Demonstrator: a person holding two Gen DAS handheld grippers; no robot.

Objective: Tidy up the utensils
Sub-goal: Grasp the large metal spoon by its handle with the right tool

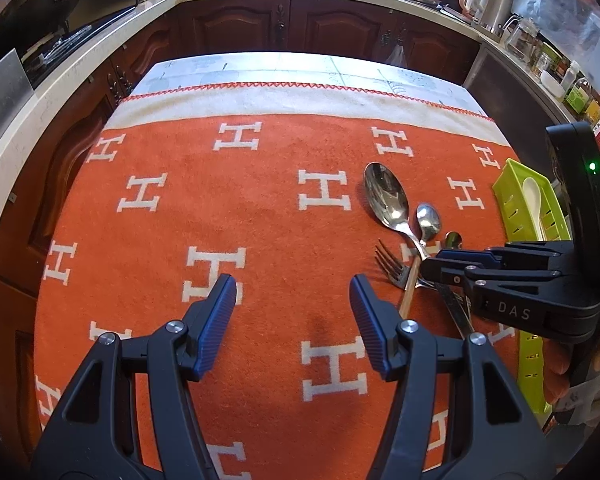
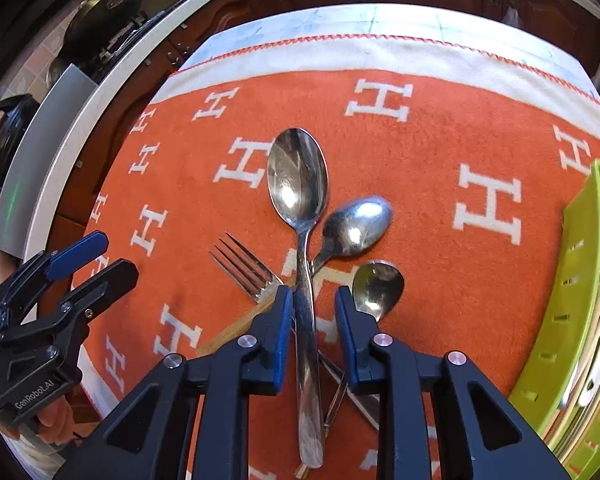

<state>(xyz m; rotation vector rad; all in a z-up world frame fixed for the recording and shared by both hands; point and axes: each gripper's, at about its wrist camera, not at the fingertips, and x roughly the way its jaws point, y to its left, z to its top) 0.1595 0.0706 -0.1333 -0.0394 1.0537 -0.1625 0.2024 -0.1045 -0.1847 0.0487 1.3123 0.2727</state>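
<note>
Large spoon [image 2: 299, 184]: polished steel, bowl up, lying on top of the pile; its long handle runs toward the camera across the other handles.
Medium spoon [image 2: 358, 222]: steel, just right of the large spoon's bowl, handle slanting under the large spoon's neck.
Small spoon [image 2: 377, 286]: dull steel, right of the large spoon's handle, nearer the camera.
Fork [image 2: 246, 266]: steel, left of the large spoon, tines pointing up-left, handle passing beneath it.
Green tray [image 2: 568, 280]: lime plastic, slotted wall, well right of the large spoon; holds a white spoon [image 1: 534, 200].
</note>
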